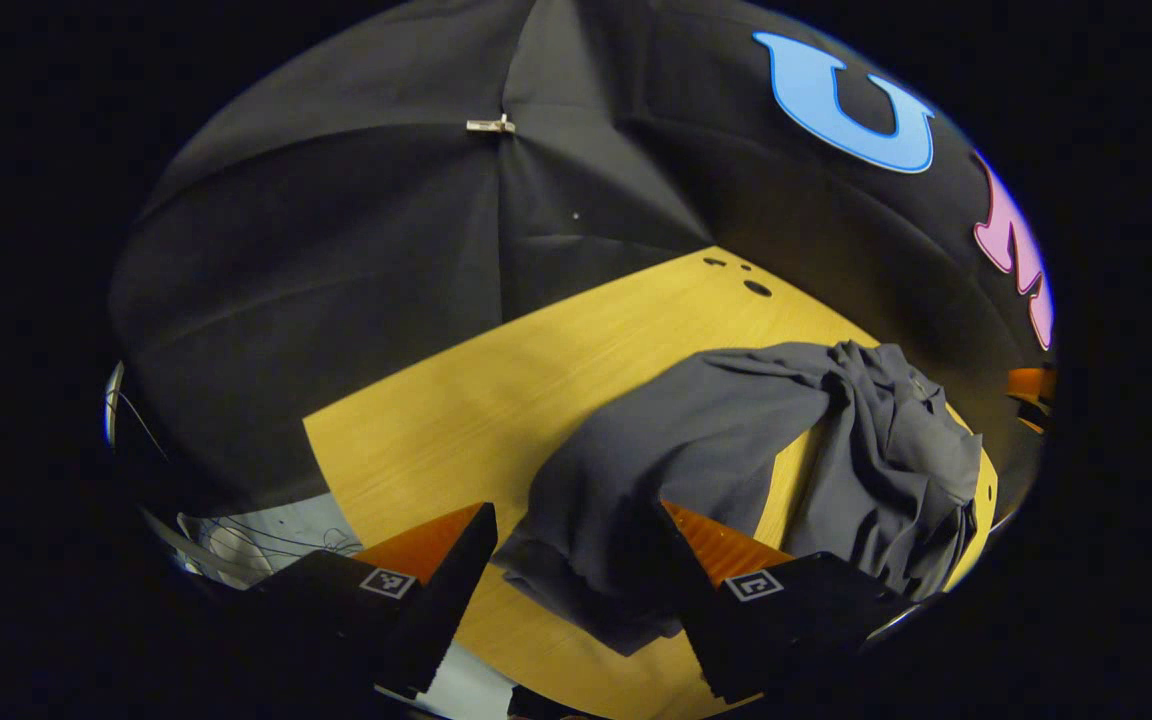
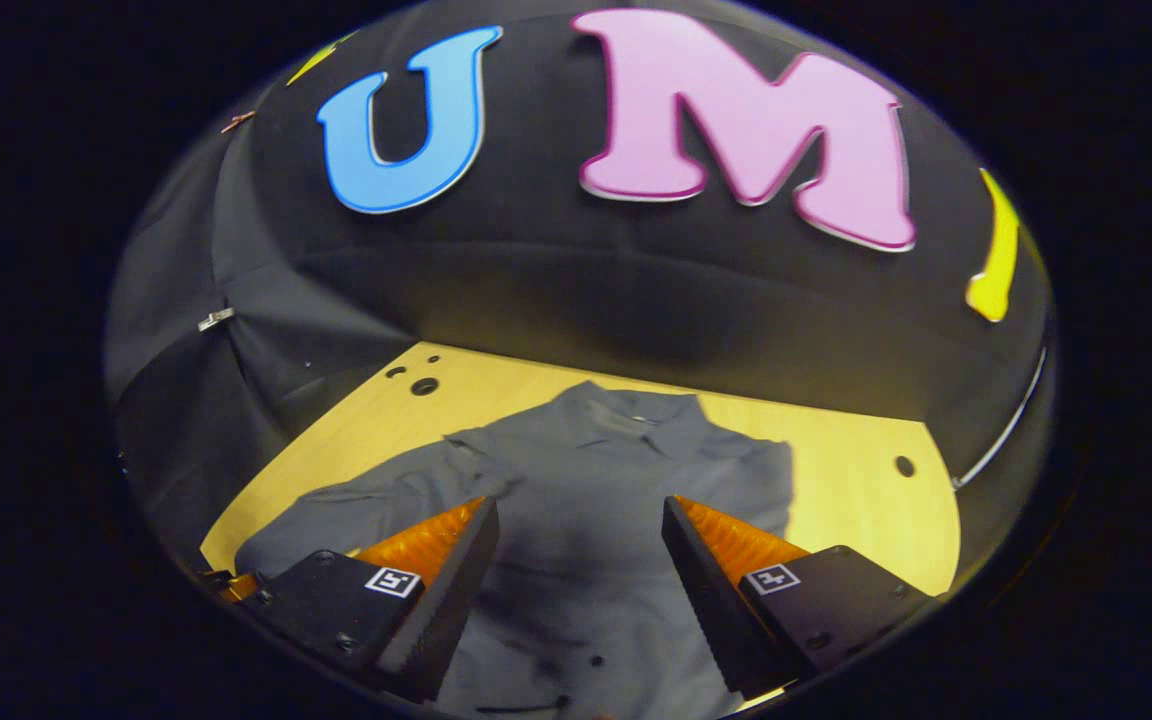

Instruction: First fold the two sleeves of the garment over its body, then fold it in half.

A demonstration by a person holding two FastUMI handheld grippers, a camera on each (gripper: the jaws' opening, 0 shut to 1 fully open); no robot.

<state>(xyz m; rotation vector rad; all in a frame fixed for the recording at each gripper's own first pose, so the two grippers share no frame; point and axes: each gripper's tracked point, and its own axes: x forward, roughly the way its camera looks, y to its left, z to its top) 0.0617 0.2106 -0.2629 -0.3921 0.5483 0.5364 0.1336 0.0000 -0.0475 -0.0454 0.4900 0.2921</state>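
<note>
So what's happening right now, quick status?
Both hand-held grippers open: left, right. Dark grey collared shirt on yellow wooden table, one sleeve stretched out, unfolded. Nothing in the way.

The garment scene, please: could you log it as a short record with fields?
garment: dark grey shirt, collar toward the booth wall, lying on the table
sleeves: one stretched out toward the left gripper; not yet folded over the body
table: yellow wood, small holes near its far edge
left gripper: open, above the sleeve end
right gripper: open, over the shirt body
</note>
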